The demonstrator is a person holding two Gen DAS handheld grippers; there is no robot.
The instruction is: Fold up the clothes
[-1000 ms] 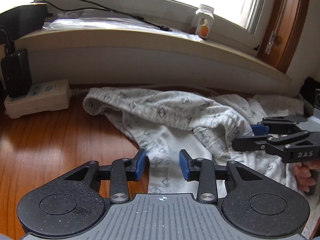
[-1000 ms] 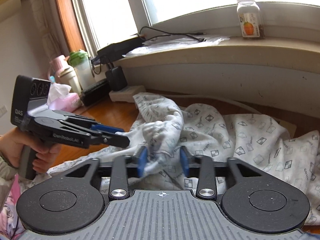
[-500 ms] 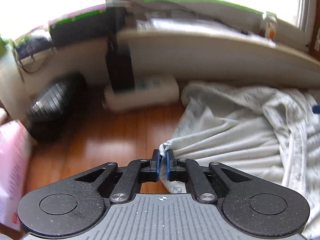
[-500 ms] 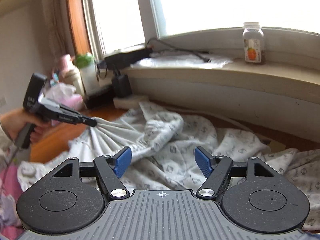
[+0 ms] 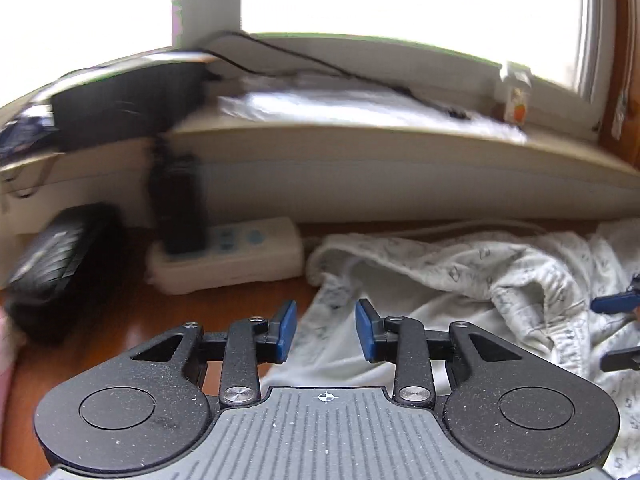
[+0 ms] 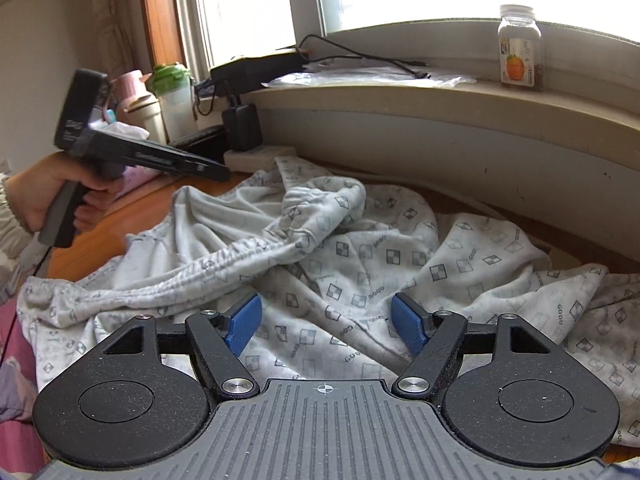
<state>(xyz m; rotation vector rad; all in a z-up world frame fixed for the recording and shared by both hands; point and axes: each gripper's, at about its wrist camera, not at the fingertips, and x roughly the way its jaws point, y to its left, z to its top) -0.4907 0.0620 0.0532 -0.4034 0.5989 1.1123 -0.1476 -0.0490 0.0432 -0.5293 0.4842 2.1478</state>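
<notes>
The patterned white garment lies crumpled on the wooden surface under the windowsill, its right edge cut off in both views. The left gripper hangs above its edge, fingers opening with nothing between them. The right gripper holds its fingers wide over the cloth. The left view is motion-blurred; a power strip and jar show.

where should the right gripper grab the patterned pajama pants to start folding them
Judging by how they lie, take the pajama pants by the gathered waistband, the thick ridge running across the heap. It stands raised above the flat cloth, so the pads can close around it. The right gripper, open with nothing between its fingers, could come from the near side, angled down, slightly left of where it points.
</notes>
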